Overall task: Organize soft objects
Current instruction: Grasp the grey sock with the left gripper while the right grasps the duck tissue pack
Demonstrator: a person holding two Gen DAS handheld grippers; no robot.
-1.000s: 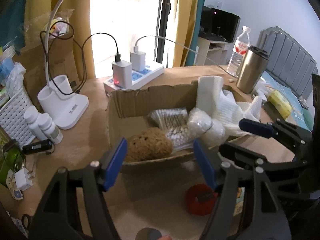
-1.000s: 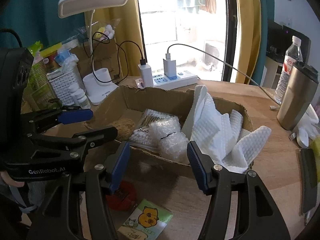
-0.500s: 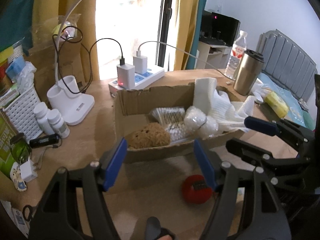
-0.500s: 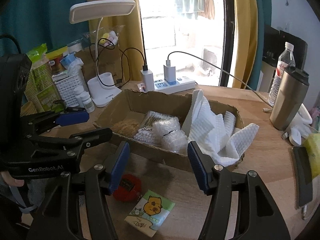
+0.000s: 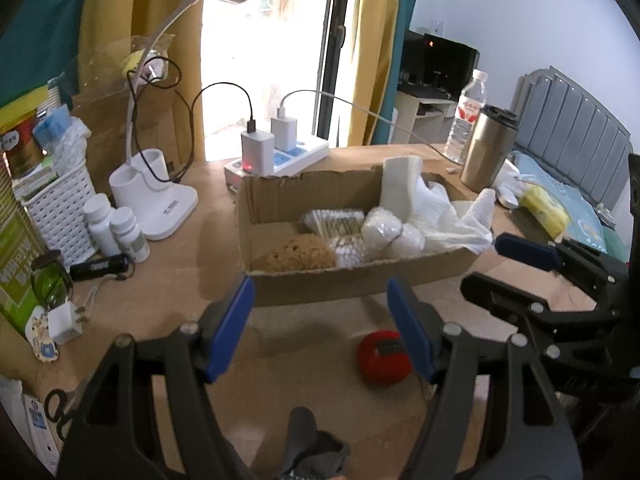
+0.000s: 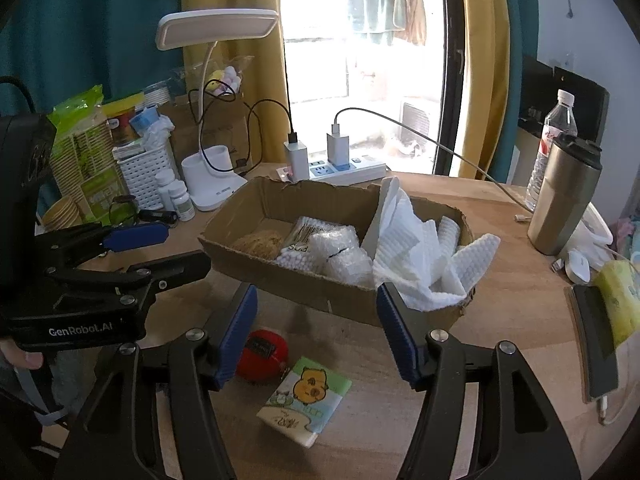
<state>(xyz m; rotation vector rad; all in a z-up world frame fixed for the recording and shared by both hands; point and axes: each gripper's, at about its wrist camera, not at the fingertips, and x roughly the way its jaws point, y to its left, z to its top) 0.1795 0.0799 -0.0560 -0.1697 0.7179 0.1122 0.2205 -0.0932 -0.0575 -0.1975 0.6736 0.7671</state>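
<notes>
Both my claws, left [image 5: 320, 320] and right [image 6: 318, 328], gape wide, empty, near the box [image 6: 304, 288]; red ball [image 6: 262, 356] just before it.

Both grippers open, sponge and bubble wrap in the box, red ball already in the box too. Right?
Not quite. The red ball is not in the cardboard box; it lies on the table in front of it, as the right wrist view shows. The rest holds: left gripper and right gripper open, sponge and bubble wrap inside.

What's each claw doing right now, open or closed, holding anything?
Left claw: open, holding nothing.
Right claw: open, holding nothing.
</notes>
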